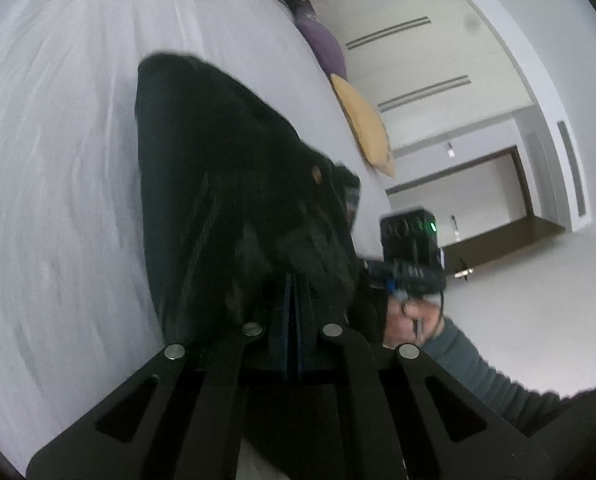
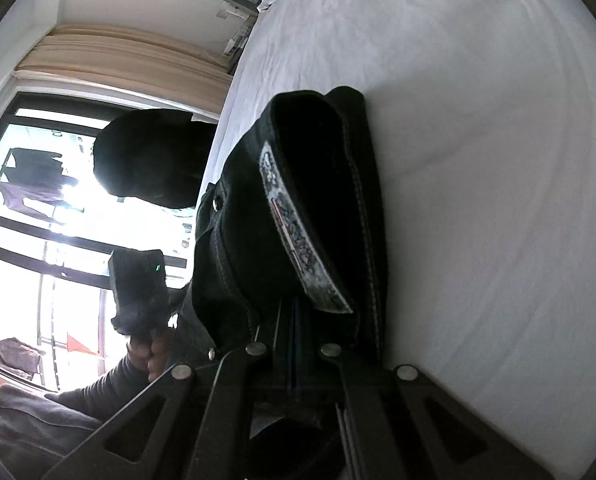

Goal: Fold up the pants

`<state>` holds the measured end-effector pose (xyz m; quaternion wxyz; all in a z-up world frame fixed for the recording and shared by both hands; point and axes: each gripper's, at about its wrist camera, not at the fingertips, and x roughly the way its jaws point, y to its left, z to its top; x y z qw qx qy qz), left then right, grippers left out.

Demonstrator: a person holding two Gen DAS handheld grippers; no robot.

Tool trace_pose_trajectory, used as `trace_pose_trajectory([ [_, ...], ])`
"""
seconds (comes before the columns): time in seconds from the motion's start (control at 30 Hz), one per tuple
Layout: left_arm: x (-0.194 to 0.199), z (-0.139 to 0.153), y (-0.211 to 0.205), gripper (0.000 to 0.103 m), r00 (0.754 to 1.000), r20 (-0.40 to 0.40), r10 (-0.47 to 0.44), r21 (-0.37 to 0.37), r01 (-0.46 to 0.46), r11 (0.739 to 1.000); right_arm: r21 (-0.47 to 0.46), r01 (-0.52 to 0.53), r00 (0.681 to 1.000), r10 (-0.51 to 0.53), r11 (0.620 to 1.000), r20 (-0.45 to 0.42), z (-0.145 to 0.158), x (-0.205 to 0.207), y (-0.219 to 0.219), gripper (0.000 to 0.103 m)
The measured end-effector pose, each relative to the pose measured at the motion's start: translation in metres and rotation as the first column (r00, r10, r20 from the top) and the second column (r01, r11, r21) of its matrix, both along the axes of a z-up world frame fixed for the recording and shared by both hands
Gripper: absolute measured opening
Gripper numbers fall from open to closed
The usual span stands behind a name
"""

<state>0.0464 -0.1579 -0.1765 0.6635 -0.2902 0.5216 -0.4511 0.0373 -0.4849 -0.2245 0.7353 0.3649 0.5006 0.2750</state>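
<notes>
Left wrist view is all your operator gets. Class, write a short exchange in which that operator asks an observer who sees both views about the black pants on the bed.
Operator: My left gripper is shut on the black pants. Has the right gripper got them too?
Observer: Yes. The right gripper is shut on the pants at the waist end.
Operator: I only see dark cloth. What faces the right camera?
Observer: The waistband gapes open, and a grey-and-white patterned label runs along its inside.
</notes>
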Motion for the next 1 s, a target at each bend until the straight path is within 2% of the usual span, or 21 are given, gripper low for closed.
trace_pose_trajectory([
  [0.13, -0.026, -0.003, 0.007, 0.001, 1.0, -0.001, -0.003, -0.025, 0.003, 1.0, -0.005, 0.009, 1.0, -0.009, 1.0, 0.004, 0.002, -0.005, 0.003, 0.0],
  [0.2, -0.037, 0.001, 0.008, 0.001, 1.0, 0.024, -0.018, -0.017, 0.019, 1.0, -0.01, 0.014, 1.0, -0.014, 1.0, 0.006, 0.004, -0.006, 0.004, 0.0],
  [0.3, -0.054, 0.01, 0.004, 0.001, 0.995, 0.074, -0.073, 0.029, 0.071, 0.997, -0.014, 0.022, 1.0, -0.022, 1.0, 0.009, 0.004, -0.007, 0.004, 0.0],
  [0.37, -0.067, 0.013, -0.001, 0.001, 0.987, 0.124, -0.105, 0.098, 0.093, 0.991, -0.015, 0.026, 1.0, -0.026, 1.0, 0.012, 0.005, -0.009, 0.005, 0.0],
  [0.43, -0.071, 0.01, -0.008, 0.001, 0.982, 0.145, -0.122, 0.134, 0.103, 0.986, -0.017, 0.028, 0.999, -0.028, 0.999, 0.017, 0.003, -0.01, 0.005, 0.0],
  [0.6, -0.072, 0.001, -0.017, 0.001, 0.975, 0.173, -0.137, 0.158, 0.11, 0.981, -0.017, 0.045, 0.998, -0.044, 0.999, 0.035, 0.004, -0.012, 0.004, 0.0],
  [0.7, -0.075, 0.015, -0.013, 0.001, 0.975, 0.191, -0.112, 0.173, 0.079, 0.982, 0.021, 0.072, 0.997, -0.072, 0.997, 0.025, 0.007, -0.018, 0.0, 0.0],
  [0.73, -0.075, 0.021, -0.021, 0.001, 0.975, 0.199, -0.101, 0.179, 0.066, 0.982, 0.017, 0.071, 0.997, -0.071, 0.997, 0.029, 0.012, -0.022, -0.001, 0.006],
  [0.77, -0.076, 0.029, -0.016, 0.001, 0.974, 0.209, -0.087, 0.184, 0.048, 0.982, 0.007, 0.067, 0.997, -0.067, 0.998, 0.044, 0.018, -0.027, -0.002, 0.023],
  [0.8, -0.076, 0.037, -0.01, 0.002, 0.973, 0.22, -0.069, 0.187, 0.027, 0.982, -0.002, 0.064, 0.995, -0.064, 0.998, 0.074, 0.027, -0.034, -0.004, 0.035],
  [0.83, -0.075, 0.047, 0.0, 0.002, 0.971, 0.236, -0.035, 0.187, -0.01, 0.982, -0.003, 0.068, 0.993, -0.067, 0.998, 0.099, 0.035, -0.042, -0.008, 0.054],
  [0.87, -0.073, 0.054, 0.009, 0.002, 0.968, 0.252, -0.006, 0.185, -0.042, 0.982, -0.003, 0.072, 0.991, -0.071, 0.997, 0.114, 0.041, -0.047, -0.012, 0.058],
  [0.93, -0.065, 0.063, 0.022, 0.004, 0.96, 0.279, 0.037, 0.198, -0.096, 0.975, -0.065, 0.105, 0.988, -0.097, 0.992, 0.124, 0.053, -0.058, -0.022, 0.063],
  [1.0, -0.052, 0.06, 0.028, 0.023, 0.959, 0.274, 0.066, 0.258, -0.139, 0.956, -0.102, 0.142, 0.986, -0.132, 0.985, 0.104, 0.056, -0.06, -0.032, 0.064],
])
